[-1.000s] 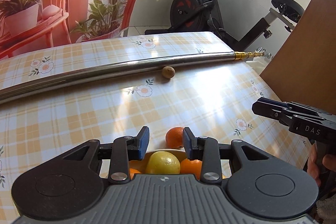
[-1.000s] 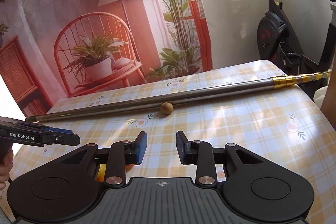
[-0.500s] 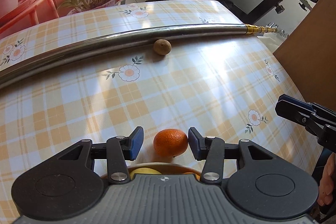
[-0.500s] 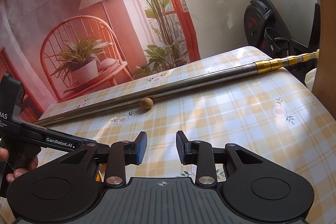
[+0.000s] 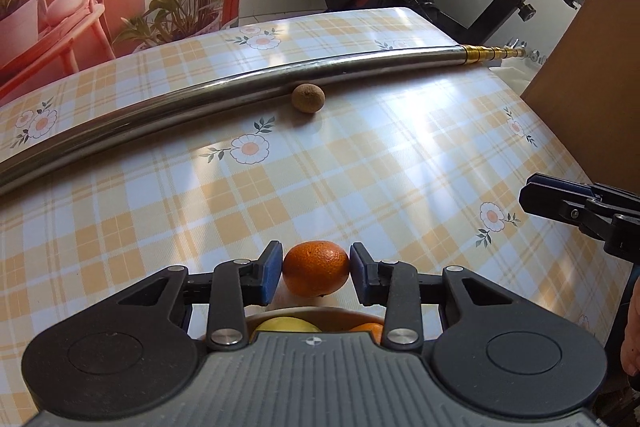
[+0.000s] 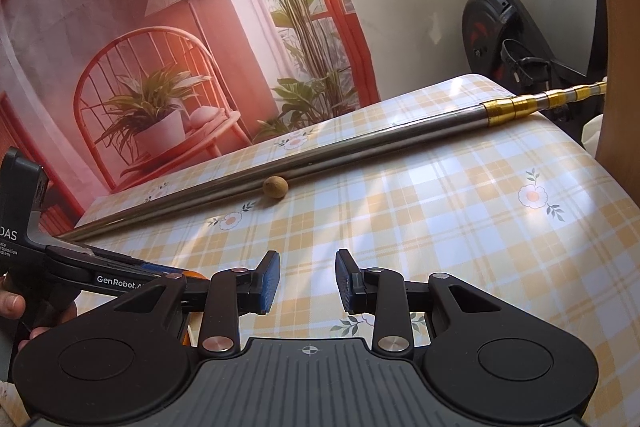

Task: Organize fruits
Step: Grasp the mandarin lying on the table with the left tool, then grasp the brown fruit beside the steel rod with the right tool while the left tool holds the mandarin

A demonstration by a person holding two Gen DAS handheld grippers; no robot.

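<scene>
Left wrist view: a round orange point(image 5: 316, 268) with dimpled, glossy skin sits between the blue pads of the left gripper point(image 5: 316, 273). Its jaws have just been closing, and both pads press on the fruit's sides, grasping it. The orange is near the table's near edge, just past the rim of a bowl point(image 5: 360, 315) that holds a yellow fruit point(image 5: 288, 325) and another orange fruit point(image 5: 370, 329). The table point(image 5: 360, 167) wears a yellow plaid cloth with daisies. A small brown fruit point(image 5: 307, 98) lies toward the far edge, touching a long metal pole point(image 5: 240, 87). The left gripper points steeply down at the table. The right gripper point(image 5: 532, 193) enters from the right edge.

Right wrist view: the right gripper point(image 6: 307, 281) tilts down over bare cloth, its jaws a narrow gap apart and grasping nothing. The left gripper point(image 6: 120, 269) reaches in from the left, held by a hand point(image 6: 12, 307); a sliver of orange shows at its tip.
</scene>
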